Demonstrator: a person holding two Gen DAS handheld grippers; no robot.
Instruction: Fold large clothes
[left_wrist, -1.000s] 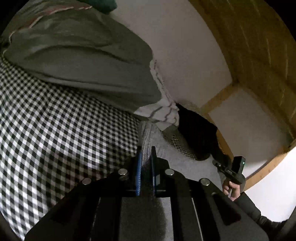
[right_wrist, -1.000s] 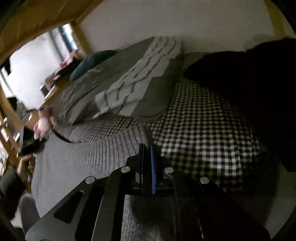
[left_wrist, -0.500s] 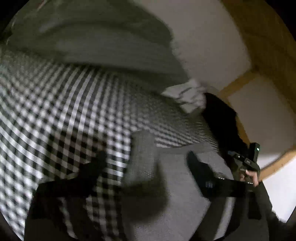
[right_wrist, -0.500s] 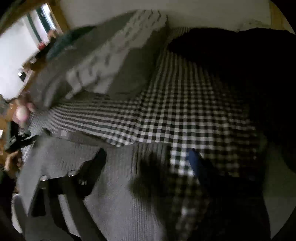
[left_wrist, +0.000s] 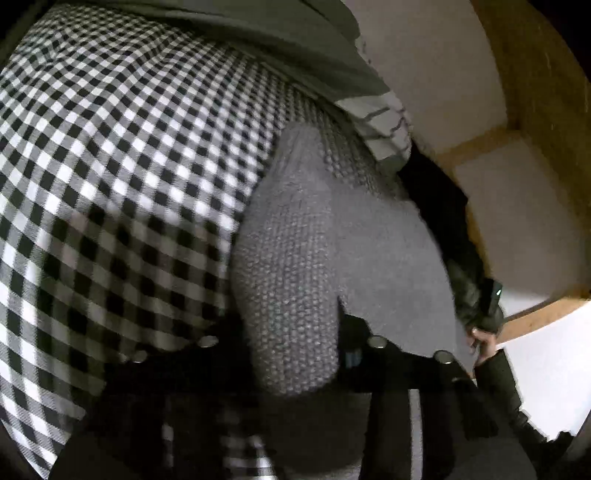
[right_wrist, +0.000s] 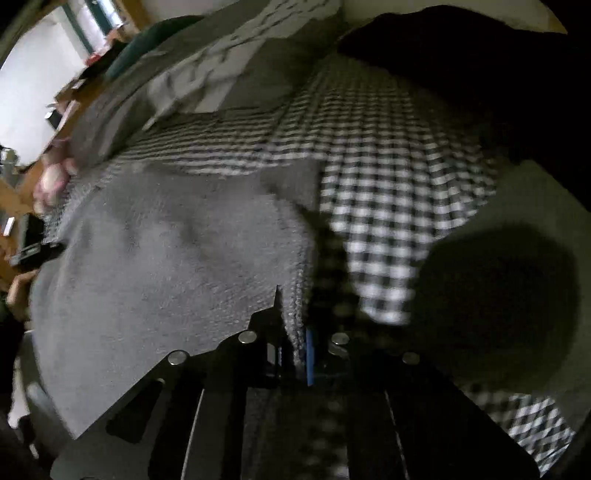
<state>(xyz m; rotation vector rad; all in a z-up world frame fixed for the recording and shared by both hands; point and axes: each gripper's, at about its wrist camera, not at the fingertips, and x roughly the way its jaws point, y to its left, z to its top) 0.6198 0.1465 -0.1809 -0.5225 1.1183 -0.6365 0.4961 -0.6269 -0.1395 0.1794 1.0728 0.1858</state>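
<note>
**Both grippers on the sweater's near edge**

We hold the grey knit sweater (left_wrist: 332, 236) spread on the checked bedcover (left_wrist: 110, 166). In the left wrist view it runs from our left gripper (left_wrist: 291, 354) at 6 o'clock up towards 1 o'clock, its long axis along that line. A thick rolled fold of knit sits between the left jaws, which are closing on it; they stand moderately narrow around the bulk.

In the right wrist view the right gripper (right_wrist: 295, 347) is pinched nearly flat on the sweater's ribbed edge (right_wrist: 295, 295), with the garment's body spreading towards 9 and 10 o'clock. The two grippers flank the same near edge, so neither is nearer; we judge the coming fold lifts it away from us.

Beyond the sweater, at 12 o'clock, lie a grey duvet (right_wrist: 229, 74) and a striped cloth (left_wrist: 384, 125); a dark garment (right_wrist: 480, 74) sits at 1 o'clock. These crowd the far side and could catch a fold carried too far.
</note>
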